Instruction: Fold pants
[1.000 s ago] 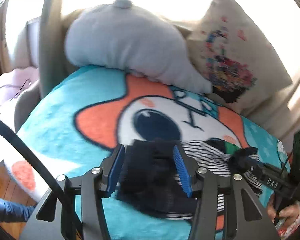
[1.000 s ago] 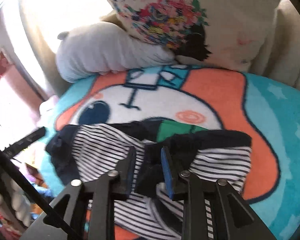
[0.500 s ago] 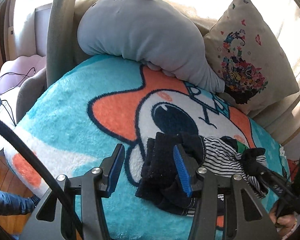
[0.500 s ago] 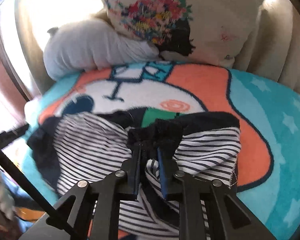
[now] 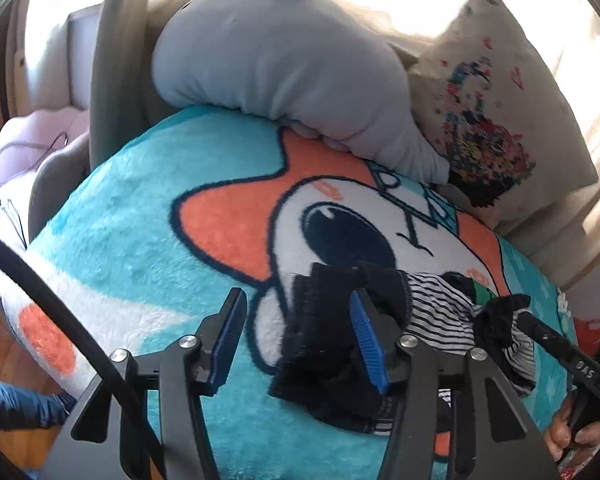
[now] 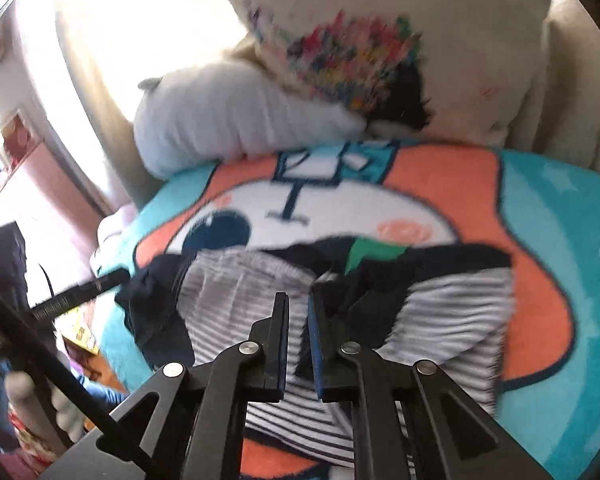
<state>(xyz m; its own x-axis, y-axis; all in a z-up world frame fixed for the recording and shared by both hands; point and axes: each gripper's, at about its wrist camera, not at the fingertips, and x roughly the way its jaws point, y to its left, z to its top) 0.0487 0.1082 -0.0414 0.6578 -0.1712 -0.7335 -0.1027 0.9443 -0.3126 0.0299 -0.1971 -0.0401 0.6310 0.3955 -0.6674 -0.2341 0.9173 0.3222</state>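
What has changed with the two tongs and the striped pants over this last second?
The right tongs have just been closing and now pinch a dark fold of the striped pants, bunching it up. The left tongs stay open around the dark cuff, gripping nothing. Blanket and pillows stayed put.

My right wrist view is smeared: the pants' (image 6: 440, 320) stripes run grey. My right gripper (image 5: 520, 316) sinks its tips into cloth at lower right of my left view, hiding them.
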